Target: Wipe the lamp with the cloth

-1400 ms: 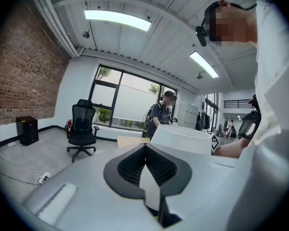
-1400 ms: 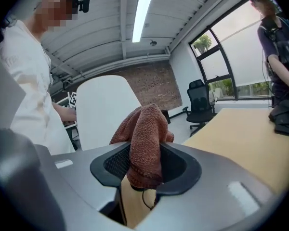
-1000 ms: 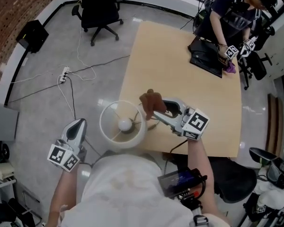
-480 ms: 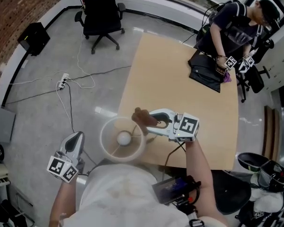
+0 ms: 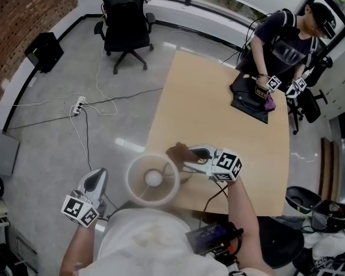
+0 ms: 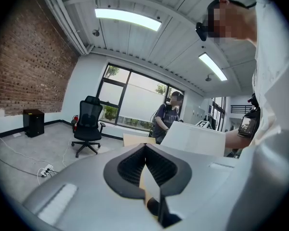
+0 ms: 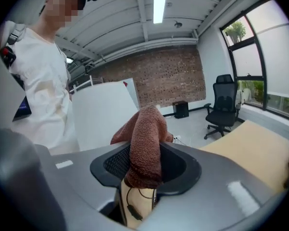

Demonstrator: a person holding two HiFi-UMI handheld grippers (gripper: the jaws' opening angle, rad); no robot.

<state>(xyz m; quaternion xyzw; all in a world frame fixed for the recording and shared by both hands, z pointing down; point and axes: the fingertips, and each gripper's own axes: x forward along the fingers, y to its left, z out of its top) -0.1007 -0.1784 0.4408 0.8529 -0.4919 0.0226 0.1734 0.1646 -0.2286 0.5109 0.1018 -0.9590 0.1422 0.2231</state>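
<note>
At the near edge of the tan surface (image 5: pixel 218 108) stands the lamp (image 5: pixel 152 179), its white shade seen from straight above with the bulb at the middle. Just to the shade's right, the right tool (image 5: pixel 183 155) pinches the brown cloth (image 5: pixel 176 153). In the right gripper view the cloth bulges up between the two dark pads and hangs over them in a thick fold, with the white shade rising right behind it. From above, the cloth sits against the shade's rim, though whether it actually touches is hard to tell. A thin black cord lies on the surface beneath that tool.

Off the surface, to the lamp's left and above the grey floor, the left tool (image 5: pixel 96 179) is held well apart from the shade. Its jaws are pressed together at the tips, with nothing between them.

Across the surface, at its far end, a second person (image 5: pixel 282 36) bends over a black thing. A black office chair (image 5: pixel 125 16) stands on the floor beyond.
</note>
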